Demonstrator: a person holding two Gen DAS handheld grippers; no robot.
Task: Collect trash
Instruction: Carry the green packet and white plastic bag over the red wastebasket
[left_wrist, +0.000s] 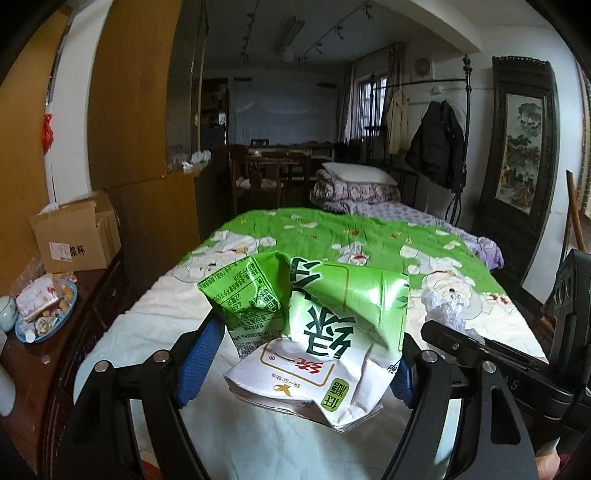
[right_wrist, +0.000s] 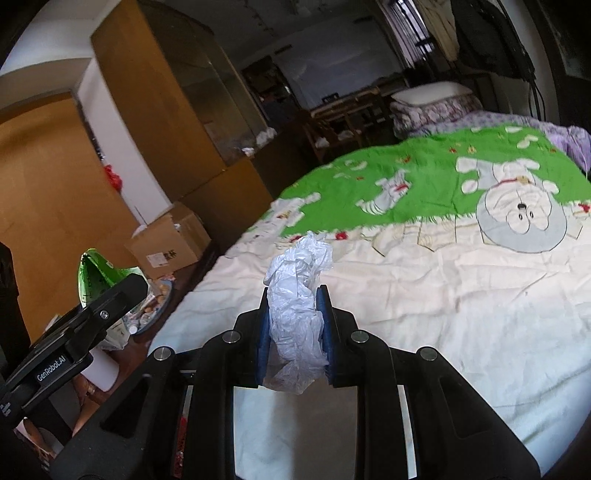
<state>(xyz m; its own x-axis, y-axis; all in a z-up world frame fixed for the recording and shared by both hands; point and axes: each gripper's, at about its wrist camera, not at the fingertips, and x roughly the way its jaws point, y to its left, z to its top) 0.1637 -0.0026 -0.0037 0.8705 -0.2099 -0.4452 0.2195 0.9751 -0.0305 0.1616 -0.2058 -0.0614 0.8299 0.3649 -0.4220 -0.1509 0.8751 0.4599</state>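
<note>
My left gripper (left_wrist: 306, 332) is shut on a crushed green and white drink carton (left_wrist: 314, 325) and holds it above the bed (left_wrist: 147, 325). The carton also shows at the left of the right wrist view (right_wrist: 96, 273). My right gripper (right_wrist: 293, 295) is shut on a crumpled white plastic wrapper (right_wrist: 297, 288), held above the cream part of the bedspread (right_wrist: 443, 314). The same wrapper shows at the right of the left wrist view (left_wrist: 448, 310), in the right gripper beside my left one.
A green cartoon quilt (left_wrist: 332, 232) covers the bed, with folded bedding and a pillow (left_wrist: 354, 184) at its far end. A dark wooden side table (left_wrist: 48, 350) to the left holds a cardboard box (left_wrist: 77, 240) and a blue plate of snacks (left_wrist: 48, 314). A coat rack (left_wrist: 439, 147) stands far right.
</note>
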